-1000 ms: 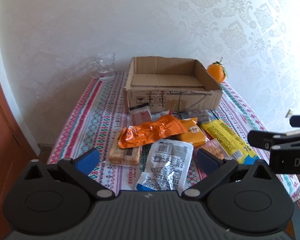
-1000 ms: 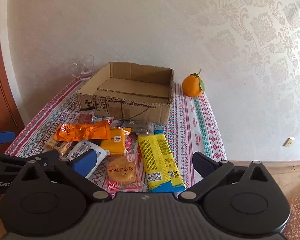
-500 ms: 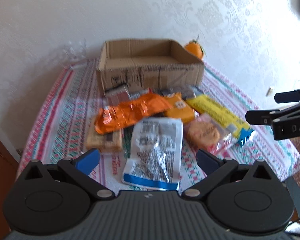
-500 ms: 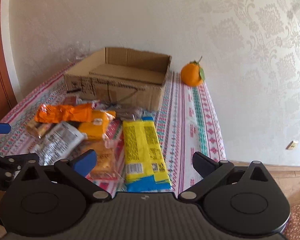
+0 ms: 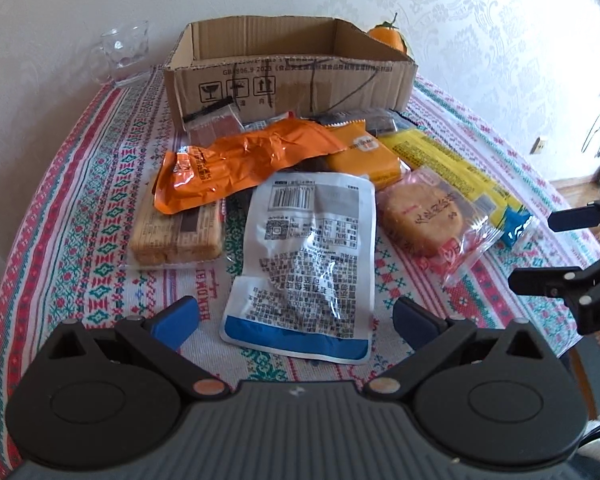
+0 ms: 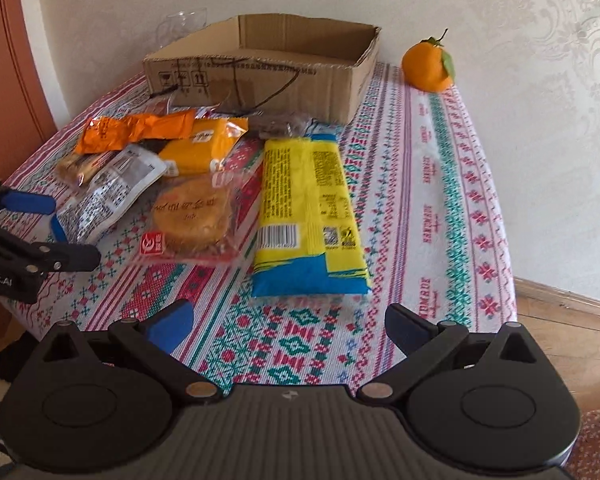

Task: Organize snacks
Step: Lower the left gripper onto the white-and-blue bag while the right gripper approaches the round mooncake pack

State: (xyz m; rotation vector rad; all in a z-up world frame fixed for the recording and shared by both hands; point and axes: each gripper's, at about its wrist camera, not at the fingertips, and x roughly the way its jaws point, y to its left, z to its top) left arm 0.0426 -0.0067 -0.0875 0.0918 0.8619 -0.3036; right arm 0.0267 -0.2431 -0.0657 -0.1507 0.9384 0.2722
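Soft daylight fills both views, brightest at the right edge of the left wrist view, where the wall washes out. Glare glints on the white packet. Fisheye bending curves the tablecloth edges; corners vignette black. Focus stays fairly sharp.

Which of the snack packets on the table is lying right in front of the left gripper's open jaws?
The white packet with the blue bottom edge, barcode side up. The other packets lie farther back or off to the side.
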